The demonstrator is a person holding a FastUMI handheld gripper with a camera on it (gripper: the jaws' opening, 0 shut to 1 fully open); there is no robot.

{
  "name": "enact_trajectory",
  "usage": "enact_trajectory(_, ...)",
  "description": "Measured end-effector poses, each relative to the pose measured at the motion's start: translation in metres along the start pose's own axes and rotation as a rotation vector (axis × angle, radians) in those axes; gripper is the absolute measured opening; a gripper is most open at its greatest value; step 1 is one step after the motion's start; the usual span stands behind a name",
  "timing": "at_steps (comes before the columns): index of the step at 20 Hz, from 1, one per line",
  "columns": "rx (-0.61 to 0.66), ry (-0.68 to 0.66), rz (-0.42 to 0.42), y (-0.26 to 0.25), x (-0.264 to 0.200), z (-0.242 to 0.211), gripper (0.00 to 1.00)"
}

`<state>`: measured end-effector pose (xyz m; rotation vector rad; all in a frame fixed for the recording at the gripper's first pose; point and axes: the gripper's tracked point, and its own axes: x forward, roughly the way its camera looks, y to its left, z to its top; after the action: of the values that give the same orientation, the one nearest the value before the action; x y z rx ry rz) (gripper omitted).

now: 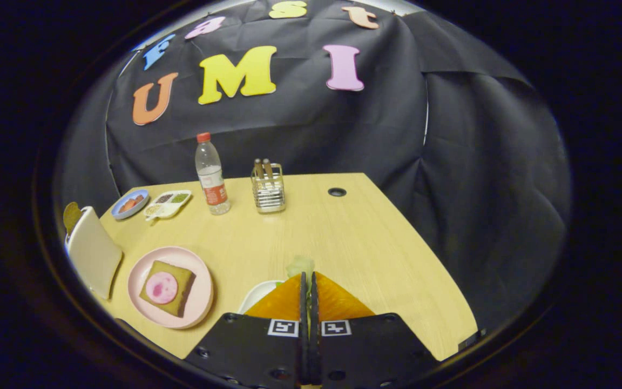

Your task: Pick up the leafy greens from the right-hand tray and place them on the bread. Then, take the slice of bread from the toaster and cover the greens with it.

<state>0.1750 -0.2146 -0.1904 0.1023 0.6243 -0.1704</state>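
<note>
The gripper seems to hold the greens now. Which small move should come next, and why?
Probably lift and carry toward the pink plate. The gripper looks shut on the leafy greens, which poke out just ahead of its fingertips, above the white tray. The bread with its pink slice lies uncovered beside it.
</note>
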Motion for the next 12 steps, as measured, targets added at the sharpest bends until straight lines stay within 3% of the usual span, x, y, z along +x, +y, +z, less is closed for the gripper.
enact_trajectory(12,-0.090,-0.167,0.031,0.097,-0.095,0.014,0.01)
